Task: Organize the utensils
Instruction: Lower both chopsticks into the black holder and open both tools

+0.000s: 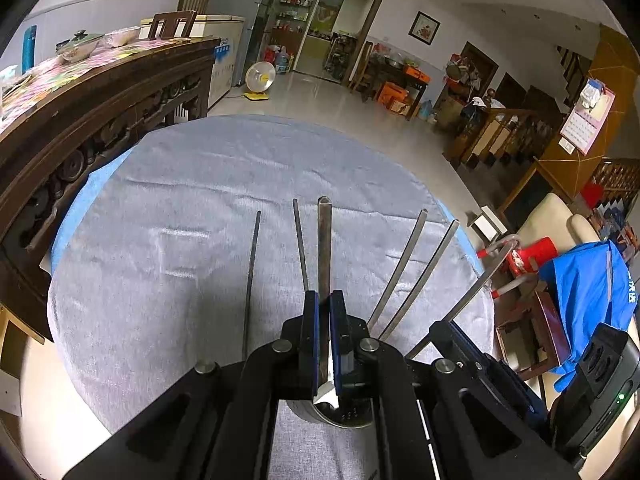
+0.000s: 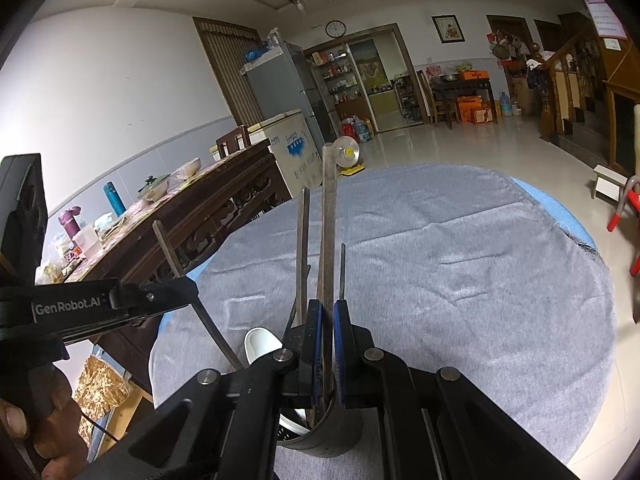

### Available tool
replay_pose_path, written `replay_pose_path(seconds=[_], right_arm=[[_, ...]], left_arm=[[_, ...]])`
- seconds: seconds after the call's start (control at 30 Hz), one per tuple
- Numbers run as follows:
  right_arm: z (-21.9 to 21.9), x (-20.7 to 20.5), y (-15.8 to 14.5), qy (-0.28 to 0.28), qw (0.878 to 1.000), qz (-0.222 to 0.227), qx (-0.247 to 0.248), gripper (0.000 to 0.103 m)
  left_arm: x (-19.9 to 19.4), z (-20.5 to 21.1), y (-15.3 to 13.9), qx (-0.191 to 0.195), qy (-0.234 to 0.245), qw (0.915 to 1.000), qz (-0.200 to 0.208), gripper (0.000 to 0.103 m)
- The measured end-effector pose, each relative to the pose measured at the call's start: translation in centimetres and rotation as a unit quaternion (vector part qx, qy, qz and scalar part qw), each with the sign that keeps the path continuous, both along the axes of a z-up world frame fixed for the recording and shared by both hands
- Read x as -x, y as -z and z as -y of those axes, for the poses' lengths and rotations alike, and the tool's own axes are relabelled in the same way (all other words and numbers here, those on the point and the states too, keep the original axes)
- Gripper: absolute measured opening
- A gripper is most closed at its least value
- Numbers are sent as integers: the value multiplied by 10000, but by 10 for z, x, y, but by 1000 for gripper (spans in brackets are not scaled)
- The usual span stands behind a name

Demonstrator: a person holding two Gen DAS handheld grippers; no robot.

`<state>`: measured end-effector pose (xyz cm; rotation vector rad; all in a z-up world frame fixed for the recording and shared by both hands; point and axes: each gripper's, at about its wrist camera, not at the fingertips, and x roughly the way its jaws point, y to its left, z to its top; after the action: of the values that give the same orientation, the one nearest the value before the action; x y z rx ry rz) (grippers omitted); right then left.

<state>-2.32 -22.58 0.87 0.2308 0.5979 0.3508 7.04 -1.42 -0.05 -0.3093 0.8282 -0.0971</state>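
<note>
The left gripper is clamped on a dark, flat-sided utensil handle that stands almost upright out of a metal utensil holder; its blue-edged fingers press against the handle from both sides. Around that handle, more thin handles fan out of the same holder — a slim dark rod on the left and a pair of pale metal chopsticks leaning to the right. The holder sits on a round table covered with a grey cloth, near the table's close edge.

In the right wrist view, the right gripper is likewise closed on a tall brownish handle rising from the holder, with its fingers tight to either side. A second brown stick stands just beside it, and a thin dark rod rises on the other side. A white spoon leans at the holder's left rim, its bowl upward. The left gripper's black body, marked with white lettering, reaches in from the left, next to a slanted dark handle; the person's hand shows at the lower left corner.

Beyond the table stand a dark carved sideboard and a small fan on the floor.
</note>
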Motion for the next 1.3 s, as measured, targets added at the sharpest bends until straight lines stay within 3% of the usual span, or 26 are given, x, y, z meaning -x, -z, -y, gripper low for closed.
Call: replay_pose_path(seconds=[1.3], right_arm=[[3,-7,8,-18,9999,-168,-14,7]], left_arm=[[-3,-7,2,48,48,9999,-134,5]])
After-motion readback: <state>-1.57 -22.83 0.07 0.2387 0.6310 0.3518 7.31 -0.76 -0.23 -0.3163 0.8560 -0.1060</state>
